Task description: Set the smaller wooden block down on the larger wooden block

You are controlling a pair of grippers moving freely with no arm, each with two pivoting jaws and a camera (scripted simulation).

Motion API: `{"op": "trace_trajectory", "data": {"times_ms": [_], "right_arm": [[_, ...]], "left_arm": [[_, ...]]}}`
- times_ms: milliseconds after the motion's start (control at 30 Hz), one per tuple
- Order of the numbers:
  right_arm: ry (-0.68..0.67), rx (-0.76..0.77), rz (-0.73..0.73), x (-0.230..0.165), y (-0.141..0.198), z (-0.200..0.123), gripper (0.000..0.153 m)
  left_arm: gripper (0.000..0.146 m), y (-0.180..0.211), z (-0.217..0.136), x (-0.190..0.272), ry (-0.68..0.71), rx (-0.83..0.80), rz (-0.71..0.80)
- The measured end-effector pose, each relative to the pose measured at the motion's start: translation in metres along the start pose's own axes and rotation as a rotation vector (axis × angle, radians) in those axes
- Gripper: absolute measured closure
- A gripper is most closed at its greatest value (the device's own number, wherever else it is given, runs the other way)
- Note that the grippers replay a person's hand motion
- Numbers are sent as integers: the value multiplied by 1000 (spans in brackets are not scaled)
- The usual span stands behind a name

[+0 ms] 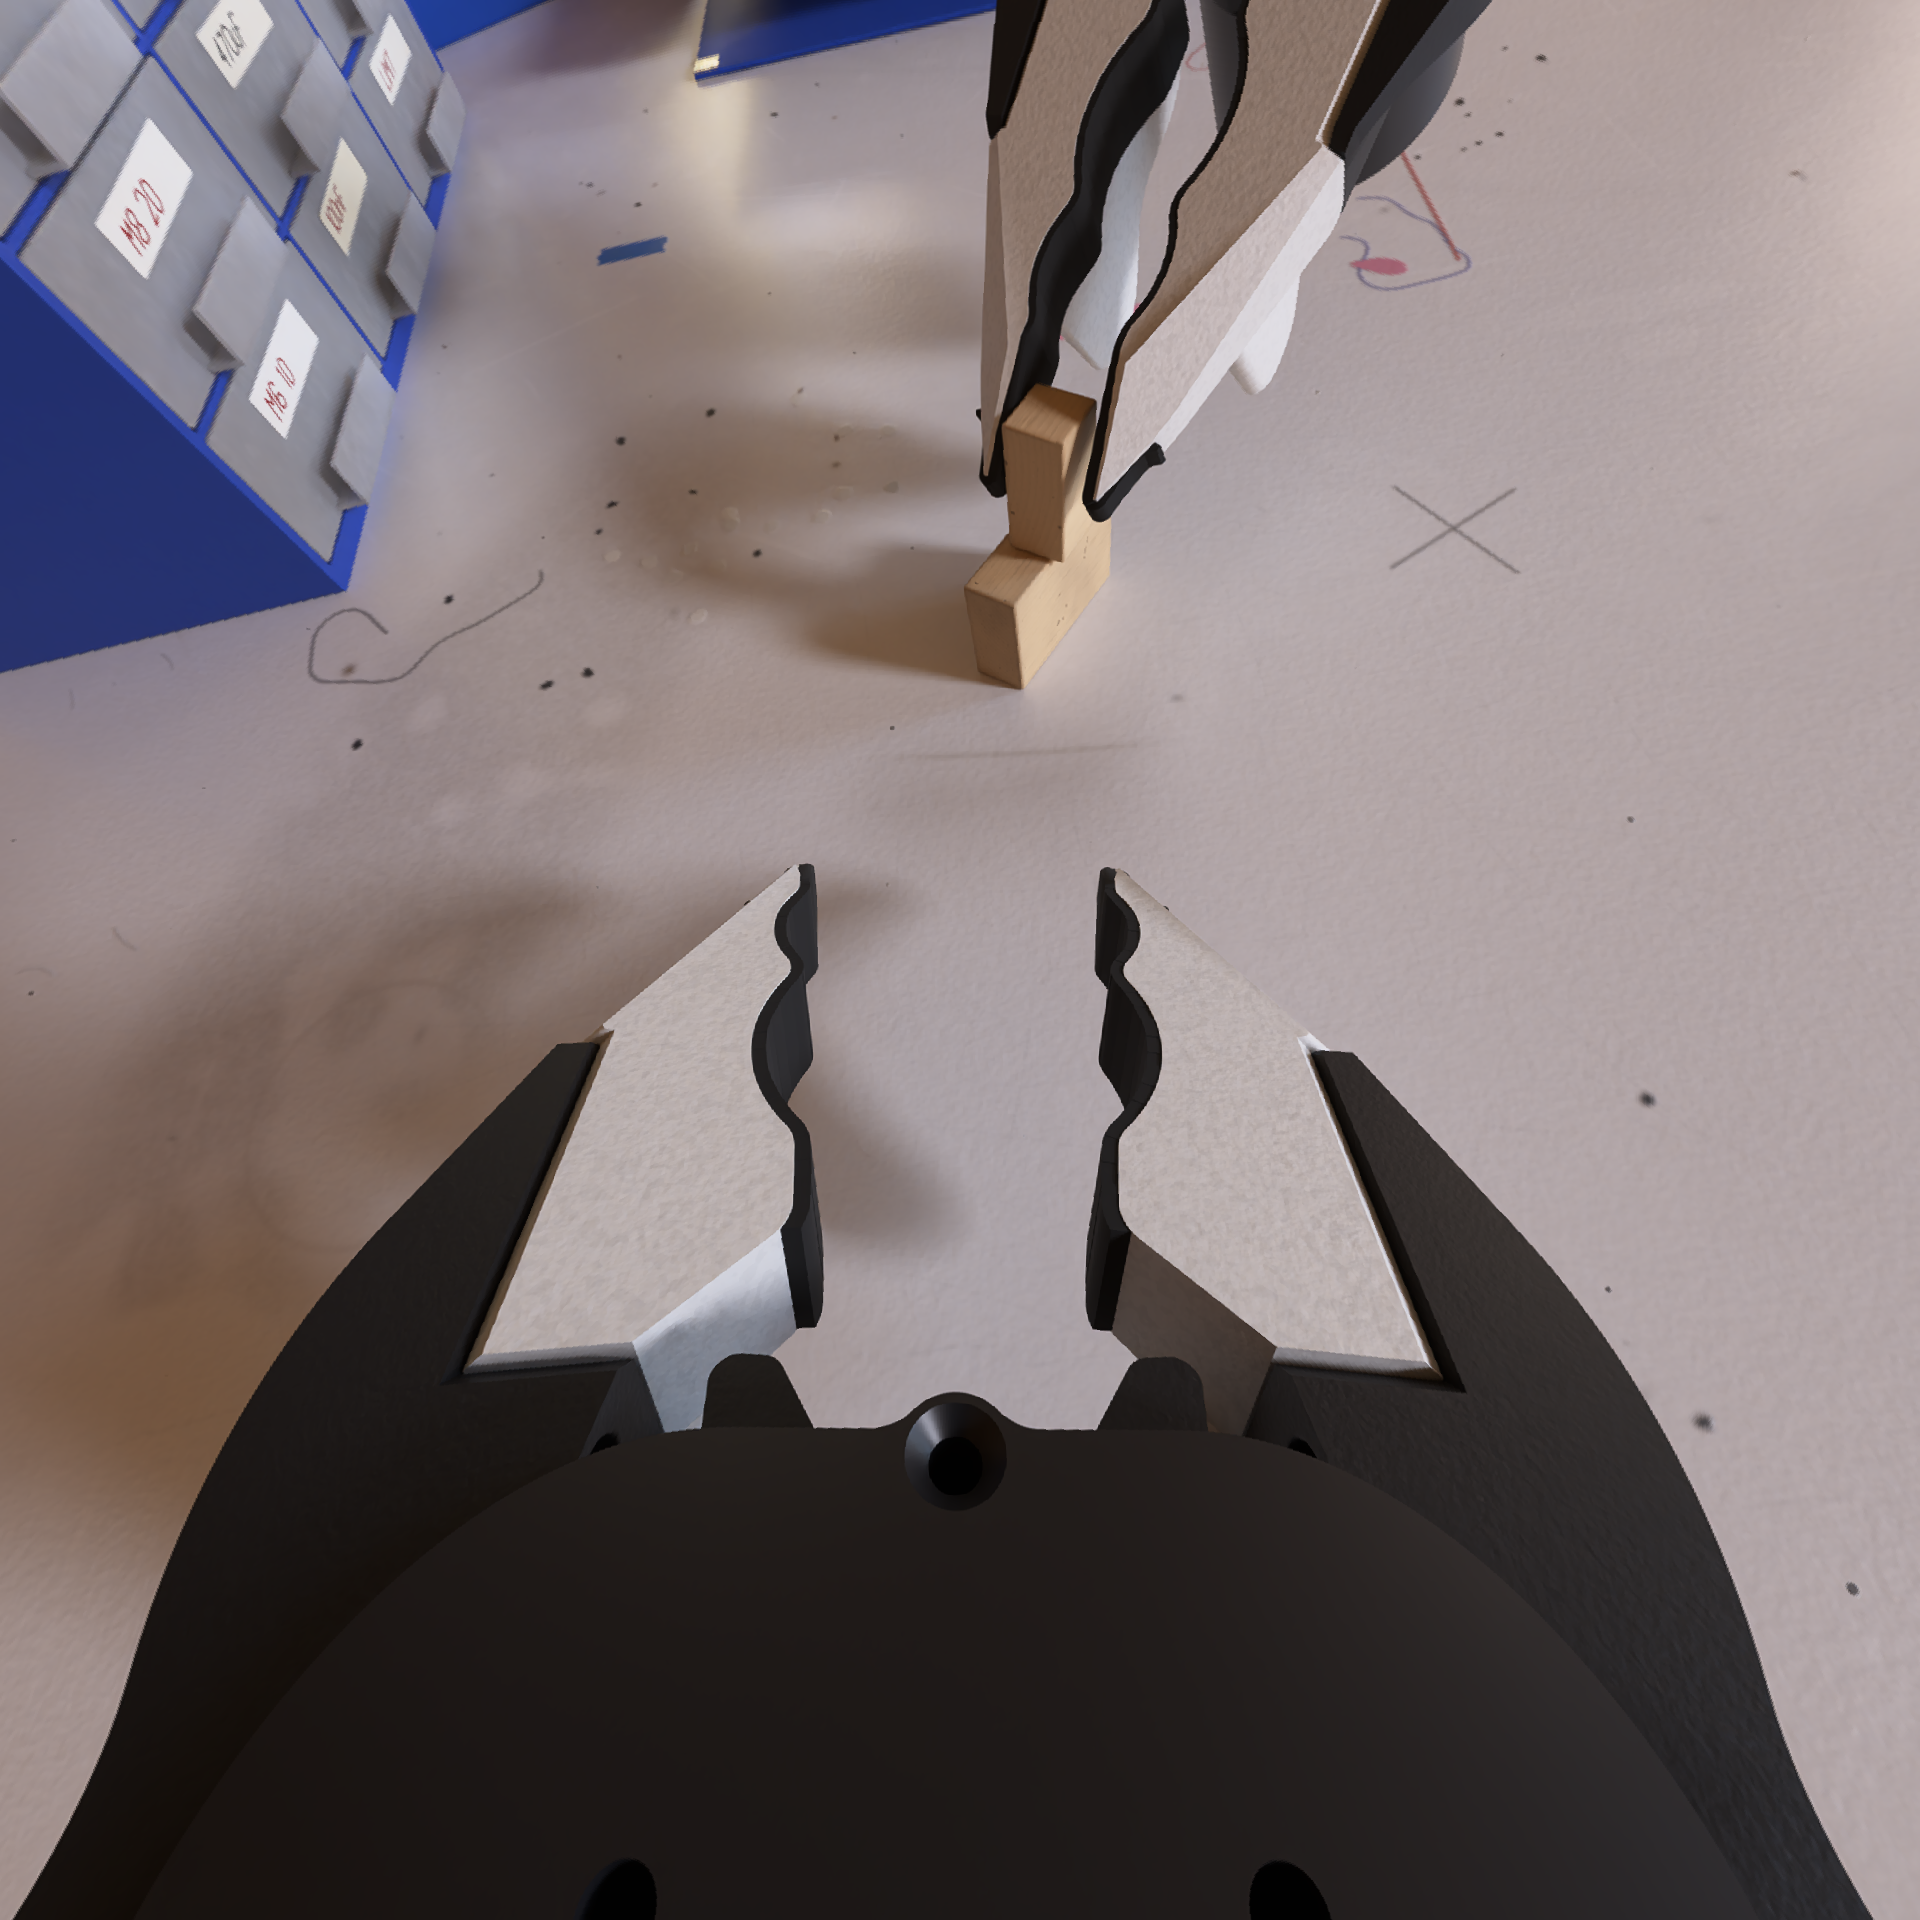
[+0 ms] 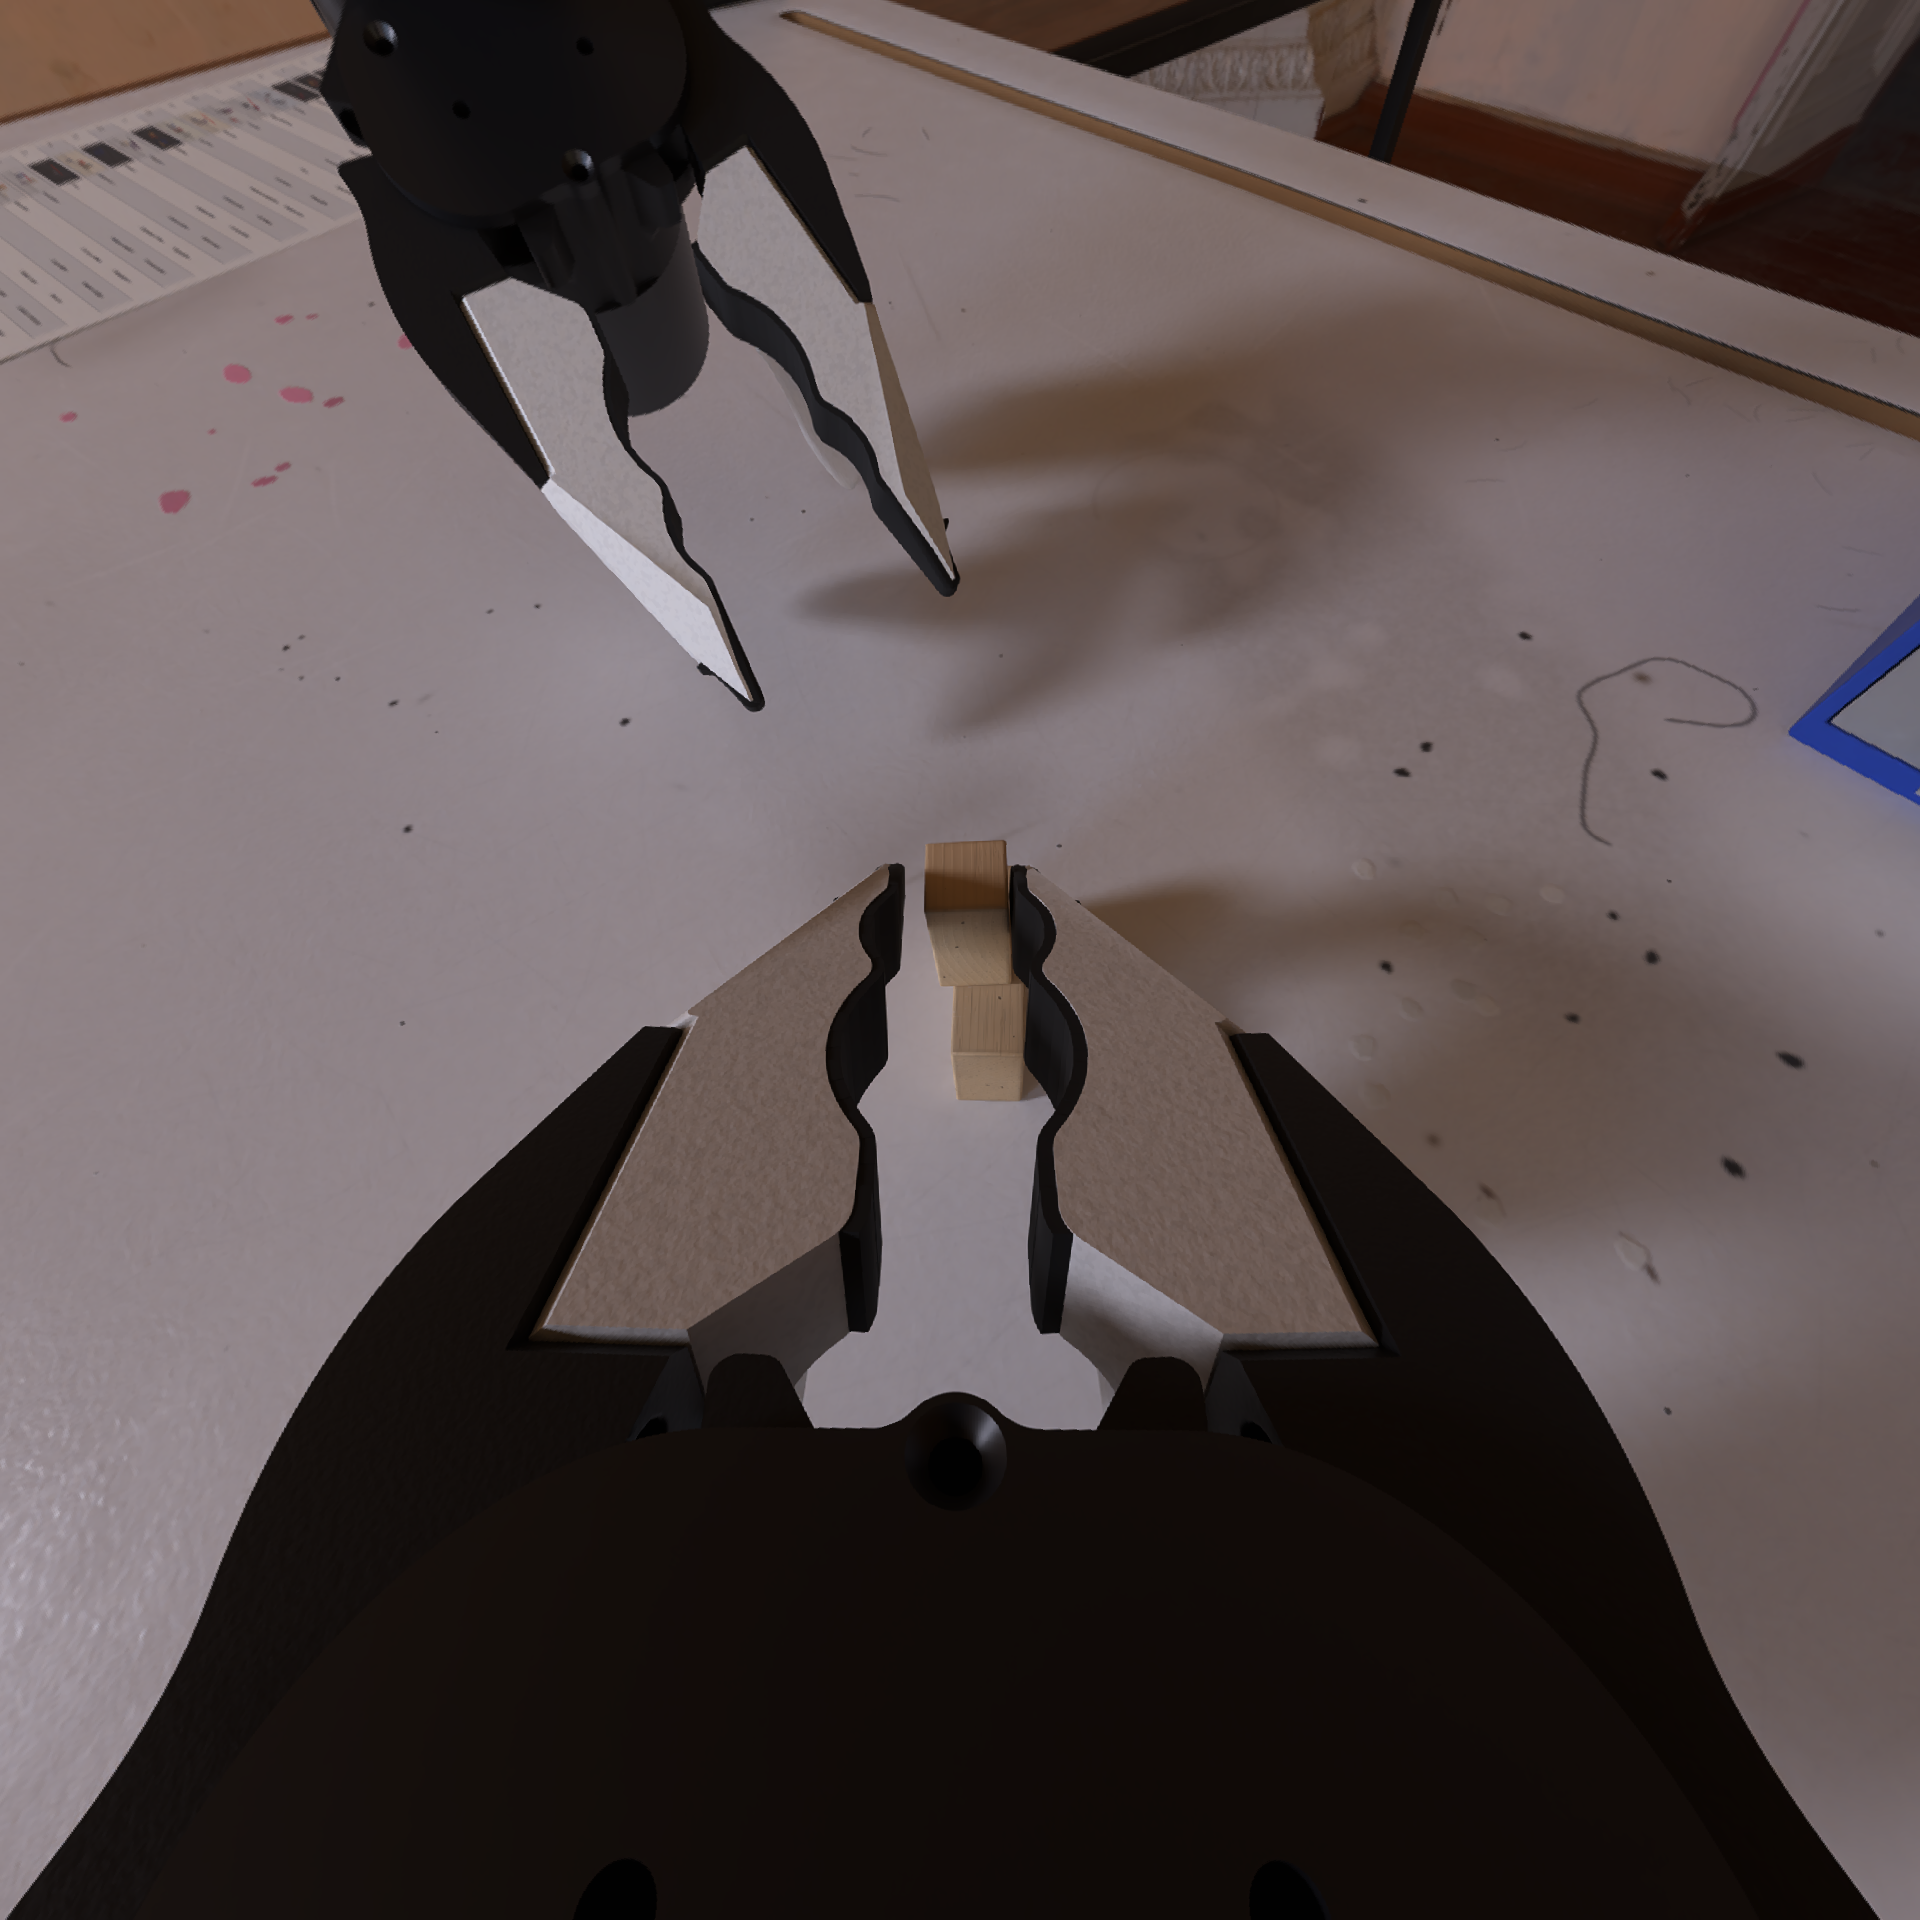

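The smaller wooden block stands upright on the far end of the larger wooden block, which lies on the pale table. My right gripper comes down from above with one finger on each side of the smaller block. In the right wrist view the stacked blocks sit between the tips of my right gripper. A strip of table shows between the left finger and the wood, so the jaws are slightly open. My left gripper is open and empty, hovering short of the blocks; it also shows in the right wrist view.
A blue cabinet with grey labelled drawers stands at the left. A strip of blue tape and a pencilled cross mark the table. The table's far edge and a printed sheet lie beyond the left gripper.
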State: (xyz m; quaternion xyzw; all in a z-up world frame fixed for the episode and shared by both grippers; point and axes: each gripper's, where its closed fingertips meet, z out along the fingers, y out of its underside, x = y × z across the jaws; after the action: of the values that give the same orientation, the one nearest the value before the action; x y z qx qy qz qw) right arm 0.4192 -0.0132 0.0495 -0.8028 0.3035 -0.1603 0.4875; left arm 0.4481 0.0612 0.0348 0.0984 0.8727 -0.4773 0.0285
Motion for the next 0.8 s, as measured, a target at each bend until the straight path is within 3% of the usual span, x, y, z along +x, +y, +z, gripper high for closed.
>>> {"op": "trace_trajectory", "data": {"times_ms": [400, 567, 800], "right_arm": [[15, -50, 1, 0, 2, 12, 130], [30, -102, -56, -1, 3, 25, 128], [-7, -42, -59, -7, -9, 29, 139]], "left_arm": [[92, 4, -1, 0, 18, -8, 72], [107, 5, 5, -5, 55, -39, 108], [116, -1, -5, -7, 54, 0, 31]]}}
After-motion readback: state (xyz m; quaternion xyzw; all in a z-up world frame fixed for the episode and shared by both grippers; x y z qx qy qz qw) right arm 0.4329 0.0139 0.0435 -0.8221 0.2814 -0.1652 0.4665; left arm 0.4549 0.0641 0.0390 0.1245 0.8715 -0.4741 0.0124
